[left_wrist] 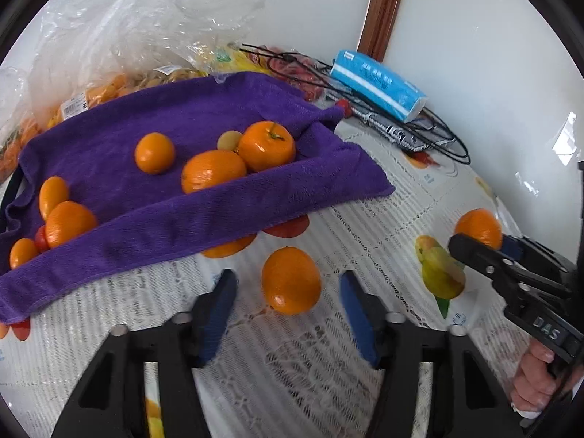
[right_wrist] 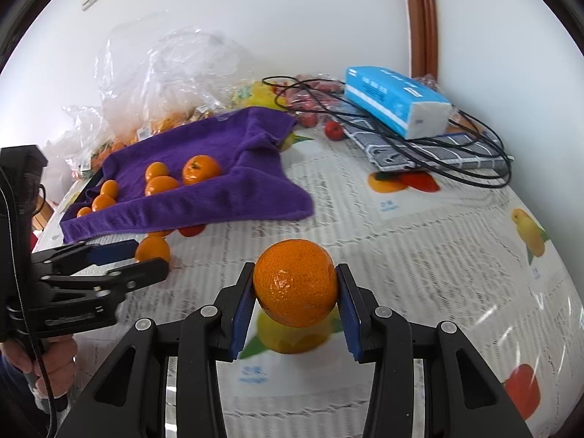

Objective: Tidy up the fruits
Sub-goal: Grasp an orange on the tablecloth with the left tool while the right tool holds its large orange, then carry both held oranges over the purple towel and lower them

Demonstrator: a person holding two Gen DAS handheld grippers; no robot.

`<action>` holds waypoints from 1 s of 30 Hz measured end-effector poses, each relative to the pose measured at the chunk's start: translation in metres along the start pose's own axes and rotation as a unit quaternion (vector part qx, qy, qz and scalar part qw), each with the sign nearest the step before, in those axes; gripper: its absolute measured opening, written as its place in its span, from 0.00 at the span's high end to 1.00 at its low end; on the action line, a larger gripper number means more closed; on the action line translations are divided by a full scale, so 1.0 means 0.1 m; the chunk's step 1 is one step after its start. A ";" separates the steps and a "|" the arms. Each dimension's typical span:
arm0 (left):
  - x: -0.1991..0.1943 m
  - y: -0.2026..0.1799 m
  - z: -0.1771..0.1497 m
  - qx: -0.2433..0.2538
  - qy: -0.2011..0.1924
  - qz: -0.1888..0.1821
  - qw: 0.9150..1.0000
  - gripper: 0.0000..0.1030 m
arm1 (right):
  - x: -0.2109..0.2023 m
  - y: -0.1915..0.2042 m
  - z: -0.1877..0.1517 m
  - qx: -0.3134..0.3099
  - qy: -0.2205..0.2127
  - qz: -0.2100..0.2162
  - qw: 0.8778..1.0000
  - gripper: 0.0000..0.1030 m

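**Right hand-held gripper clamped on a mandarin, left one apart around another**

The right hand-held gripper was clamped on a mandarin, its blue pads pressing the fruit from both sides and holding it above the counter. In the left wrist view the same right hand-held gripper showed at the right edge with that mandarin between its fingertips, a hand gripping its handle below.

The left hand-held gripper stood with its jaws apart. A second mandarin lay on the counter between and just ahead of the blue pads, and a clear gap showed on each side of it, so nothing was gripped. In the right wrist view the left hand-held gripper reached in from the left edge, with that second mandarin between its fingertips.

Beyond it lay a purple towel, rumpled and raised at its front edge. On the towel sat several more mandarins, among them a large one touching another with a green stem, and smaller ones near the left end. More round fruit peeked out from under the towel's front edge.

Behind the towel were clear plastic bags of fruit. To the right, against the wall, a blue tissue pack rested on black cables and a checked cloth.
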State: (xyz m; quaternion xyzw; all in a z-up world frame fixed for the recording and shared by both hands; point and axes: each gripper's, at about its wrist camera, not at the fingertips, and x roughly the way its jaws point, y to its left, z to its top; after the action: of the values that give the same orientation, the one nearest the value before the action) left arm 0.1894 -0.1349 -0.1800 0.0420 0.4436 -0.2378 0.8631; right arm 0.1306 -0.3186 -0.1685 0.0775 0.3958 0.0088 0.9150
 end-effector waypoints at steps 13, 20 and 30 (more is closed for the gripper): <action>-0.16 0.35 -0.11 -0.022 -0.013 0.054 0.998 0.70 | 0.16 0.36 0.04 -0.020 0.004 0.034 0.999 0.59; -0.37 0.76 -0.29 -0.036 -0.024 0.094 0.995 0.70 | 0.31 0.81 0.17 -0.038 0.007 0.052 0.998 0.59; -0.49 1.22 -0.38 -0.055 -0.031 0.121 0.991 0.70 | 0.51 1.21 0.21 -0.071 0.010 0.059 0.996 0.59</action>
State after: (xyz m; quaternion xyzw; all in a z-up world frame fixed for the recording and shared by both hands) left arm 0.1911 0.0023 -0.1813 0.0406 0.4202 -0.1085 0.9000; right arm 0.1863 -0.1982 -0.1729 0.0352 0.3983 0.0912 0.9120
